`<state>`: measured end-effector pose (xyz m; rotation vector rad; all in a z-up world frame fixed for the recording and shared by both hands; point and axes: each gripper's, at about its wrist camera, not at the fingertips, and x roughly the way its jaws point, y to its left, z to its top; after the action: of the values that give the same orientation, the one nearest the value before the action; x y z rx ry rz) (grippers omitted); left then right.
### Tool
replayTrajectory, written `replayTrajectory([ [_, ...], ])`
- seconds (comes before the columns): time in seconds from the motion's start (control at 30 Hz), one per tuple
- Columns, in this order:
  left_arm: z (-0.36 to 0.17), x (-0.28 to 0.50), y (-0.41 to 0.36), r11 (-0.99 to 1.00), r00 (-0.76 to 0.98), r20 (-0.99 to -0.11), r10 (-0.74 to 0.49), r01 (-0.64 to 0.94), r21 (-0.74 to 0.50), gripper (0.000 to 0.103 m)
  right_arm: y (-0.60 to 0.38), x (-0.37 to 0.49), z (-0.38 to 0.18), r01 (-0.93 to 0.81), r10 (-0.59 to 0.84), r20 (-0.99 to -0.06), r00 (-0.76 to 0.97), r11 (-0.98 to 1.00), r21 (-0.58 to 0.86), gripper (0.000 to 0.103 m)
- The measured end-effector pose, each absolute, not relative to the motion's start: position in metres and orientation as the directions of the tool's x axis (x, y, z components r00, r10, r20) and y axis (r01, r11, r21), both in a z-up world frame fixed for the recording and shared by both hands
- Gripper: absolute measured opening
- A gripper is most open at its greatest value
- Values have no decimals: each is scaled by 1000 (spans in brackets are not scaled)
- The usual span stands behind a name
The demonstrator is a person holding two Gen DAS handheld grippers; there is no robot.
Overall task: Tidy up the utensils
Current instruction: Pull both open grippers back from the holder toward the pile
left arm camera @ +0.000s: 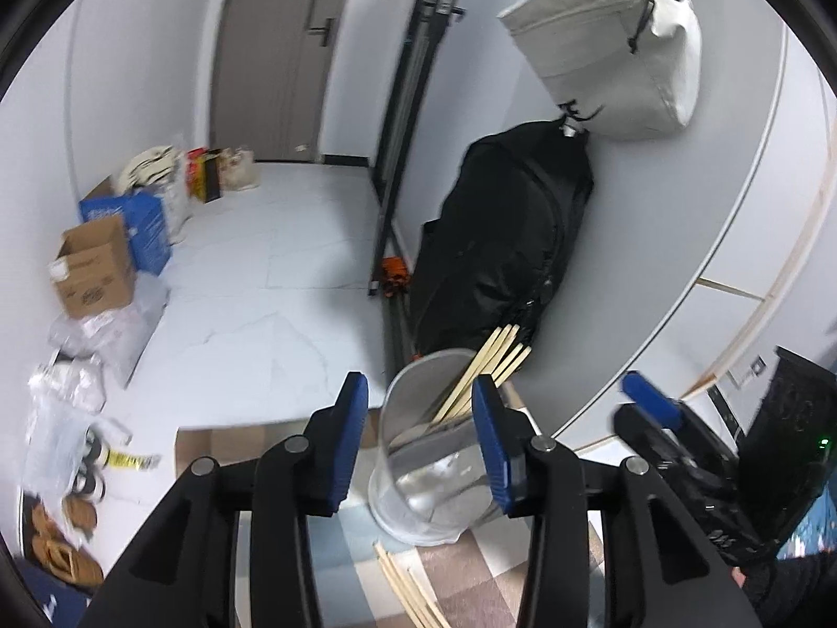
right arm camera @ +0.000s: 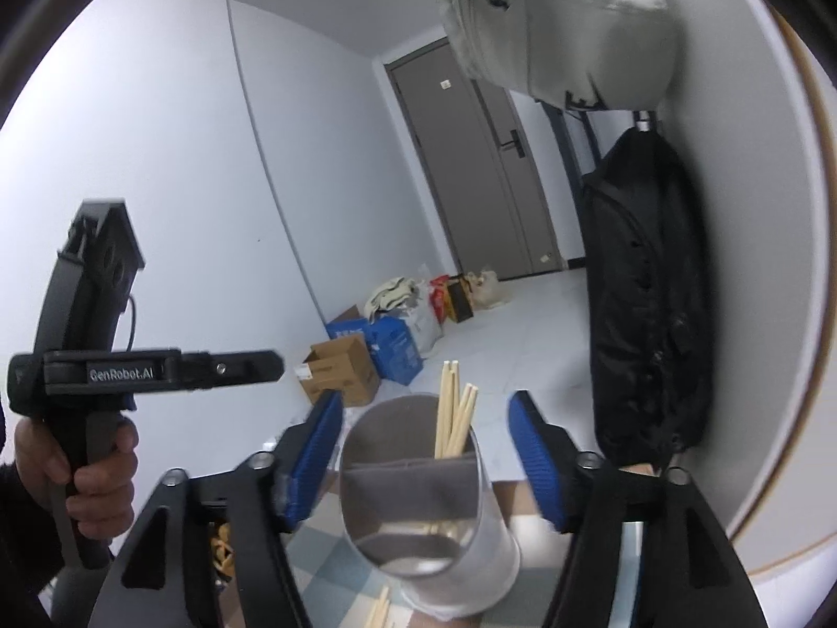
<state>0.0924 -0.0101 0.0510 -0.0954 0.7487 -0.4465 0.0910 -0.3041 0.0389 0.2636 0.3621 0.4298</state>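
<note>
A shiny metal cup (left arm camera: 418, 492) with a grey divider stands on the checked tablecloth (left arm camera: 335, 539). Several wooden chopsticks (left arm camera: 497, 356) lean out of its far compartment. More chopsticks (left arm camera: 413, 596) lie loose on the cloth in front of it. My left gripper (left arm camera: 421, 439) is open, its right pad close against the cup's side and its left pad apart from it. In the right wrist view the cup (right arm camera: 418, 502) stands between the blue pads of my open right gripper (right arm camera: 426, 460), with a gap on each side. The chopsticks (right arm camera: 452, 413) stick up from it.
A black bag (left arm camera: 502, 240) and a pale grey bag (left arm camera: 607, 47) hang on the wall behind the table. Cardboard and blue boxes (left arm camera: 99, 267) and plastic bags line the floor at left. A hand (right arm camera: 78, 466) holds the left gripper's handle.
</note>
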Motion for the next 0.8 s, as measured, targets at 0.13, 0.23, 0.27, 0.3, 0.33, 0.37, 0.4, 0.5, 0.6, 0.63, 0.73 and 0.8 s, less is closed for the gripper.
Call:
replayTrajectory([
  [0.13, 45, 80, -6, 936, 674, -649, -351, 276, -219, 37, -310, 72, 43, -357, 443, -286, 850, 883, 306, 77],
  [0.23, 42, 68, 0, 951, 699, -645, -309, 210, -228, 48, -313, 58, 47, -353, 426, -282, 859, 894, 277, 84],
  [0.27, 42, 64, 1, 952, 705, -641, -305, 203, -230, 49, -313, 53, 49, -353, 424, -282, 861, 896, 269, 85],
  [0.3, 42, 60, 1, 954, 710, -639, -298, 197, -226, 49, -312, 48, 49, -357, 426, -280, 860, 895, 267, 86],
  [0.33, 43, 55, -2, 960, 718, -638, -278, 188, -207, 50, -312, 44, 51, -363, 431, -278, 859, 894, 264, 88],
  [0.37, 43, 50, -3, 963, 726, -634, -267, 186, -193, 50, -312, 39, 53, -368, 432, -272, 860, 894, 257, 93],
  [0.4, 44, 45, -5, 967, 736, -627, -255, 183, -178, 52, -313, 34, 55, -370, 431, -268, 862, 895, 251, 96],
  [0.5, 46, 33, -5, 974, 758, -612, -224, 159, -159, 72, -312, 22, 58, -379, 435, -254, 864, 894, 240, 102],
  [0.6, 47, 20, -1, 975, 783, -583, -218, 149, -164, 73, -310, 12, 60, -390, 445, -254, 859, 889, 239, 103],
  [0.63, 47, 17, -1, 977, 787, -579, -212, 146, -158, 73, -309, 9, 60, -394, 448, -253, 857, 888, 237, 103],
  [0.73, 44, 10, -1, 982, 791, -583, -185, 132, -133, 80, -307, 2, 59, -400, 449, -255, 856, 889, 223, 103],
  [0.8, 41, 7, 0, 987, 793, -588, -158, 107, -121, 87, -304, -4, 57, -407, 456, -259, 852, 886, 220, 103],
])
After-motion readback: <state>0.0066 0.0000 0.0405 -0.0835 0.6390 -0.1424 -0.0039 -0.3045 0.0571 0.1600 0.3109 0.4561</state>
